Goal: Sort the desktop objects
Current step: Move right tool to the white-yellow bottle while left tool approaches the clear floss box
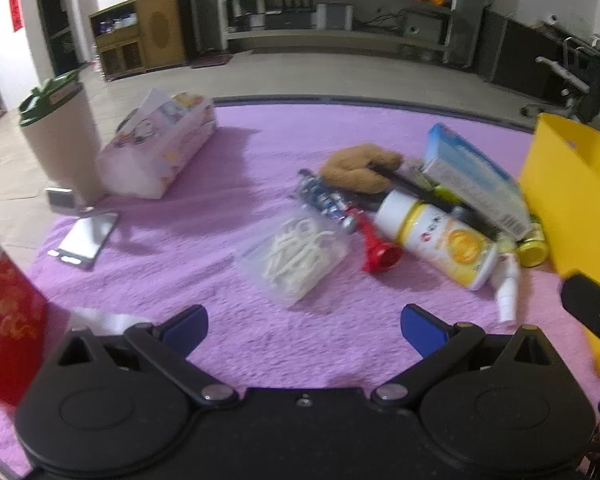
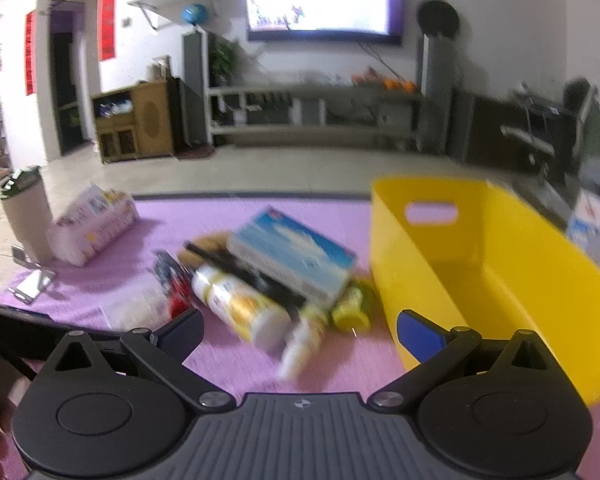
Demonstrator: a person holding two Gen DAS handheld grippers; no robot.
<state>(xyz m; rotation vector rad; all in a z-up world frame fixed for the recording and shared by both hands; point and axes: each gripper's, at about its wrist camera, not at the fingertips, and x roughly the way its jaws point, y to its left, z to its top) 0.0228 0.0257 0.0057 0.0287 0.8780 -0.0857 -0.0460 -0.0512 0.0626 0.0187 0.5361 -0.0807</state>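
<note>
On the purple fuzzy cloth (image 1: 228,208), from the left: a beige cup with a green lid (image 1: 56,136), a patterned pink tissue box (image 1: 160,148), a clear bag of white swabs (image 1: 296,256), then the pile (blurred) with a white-and-yellow bottle (image 1: 436,240) under a blue-and-white carton (image 2: 292,256). Rightmost stands my yellow plastic bin (image 2: 480,264). My left gripper (image 1: 304,330) and right gripper (image 2: 300,334) hover wide open, holding nothing.

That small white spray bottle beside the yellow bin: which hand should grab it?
Probably right: the small white spray bottle lies just ahead of its open tongs, beside the yellow plastic bin. The left's view shows it off to one side.
</note>
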